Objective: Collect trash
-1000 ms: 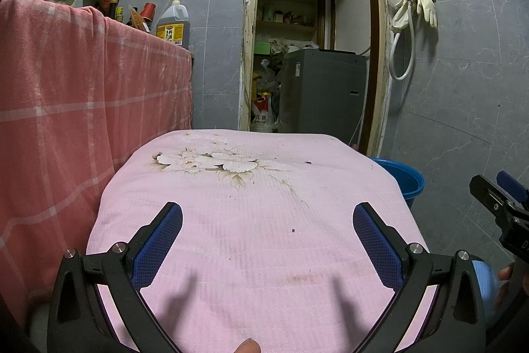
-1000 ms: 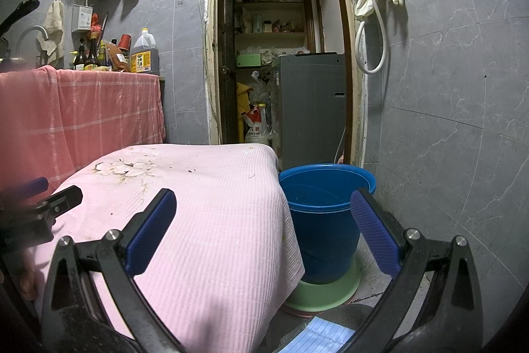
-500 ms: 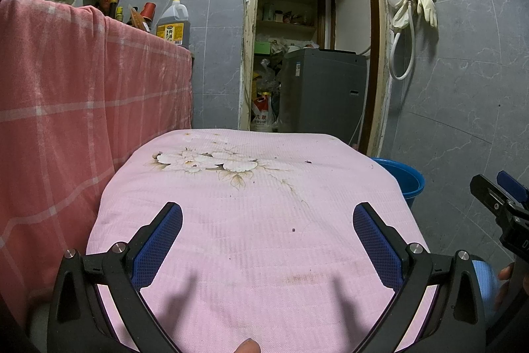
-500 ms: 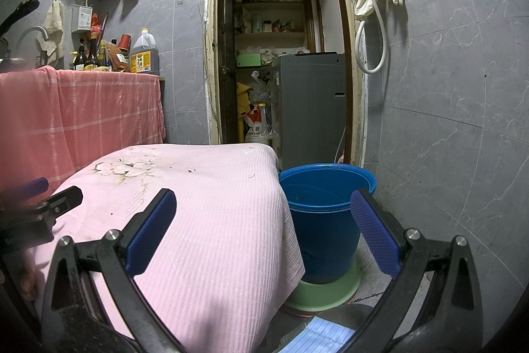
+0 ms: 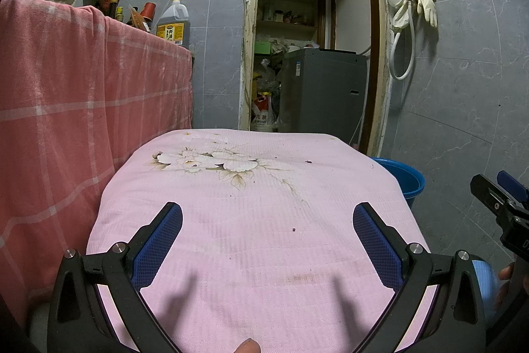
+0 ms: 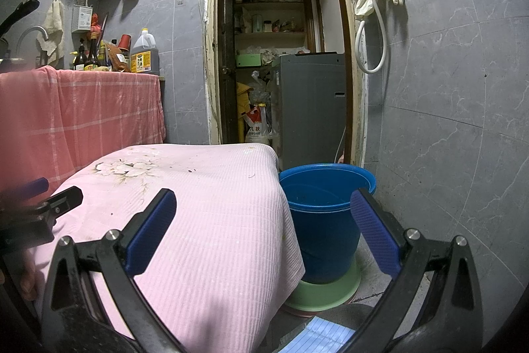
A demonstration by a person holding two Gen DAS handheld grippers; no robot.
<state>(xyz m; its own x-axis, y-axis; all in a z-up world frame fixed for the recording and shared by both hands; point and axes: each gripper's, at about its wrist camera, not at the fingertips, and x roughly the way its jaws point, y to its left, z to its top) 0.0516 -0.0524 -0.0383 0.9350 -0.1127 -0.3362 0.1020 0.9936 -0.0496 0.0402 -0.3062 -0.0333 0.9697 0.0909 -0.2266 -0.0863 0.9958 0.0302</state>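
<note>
Left gripper (image 5: 267, 240), right gripper (image 6: 264, 230): jaws apart, empty, over pink cloth (image 5: 251, 220). Risk: snagging cloth; missing blue bucket (image 6: 322, 220) beside cloth.

A pink flowered cloth (image 5: 258, 220) covers the table, bearing small crumbs (image 5: 293, 229).

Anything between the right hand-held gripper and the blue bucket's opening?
Nothing visible. The right hand-held gripper is open and holds nothing, and the blue bucket stands on the floor just ahead of it, open-topped, beside the pink cloth's draped corner. The cloth hangs next to the bucket's rim without covering it.
</note>
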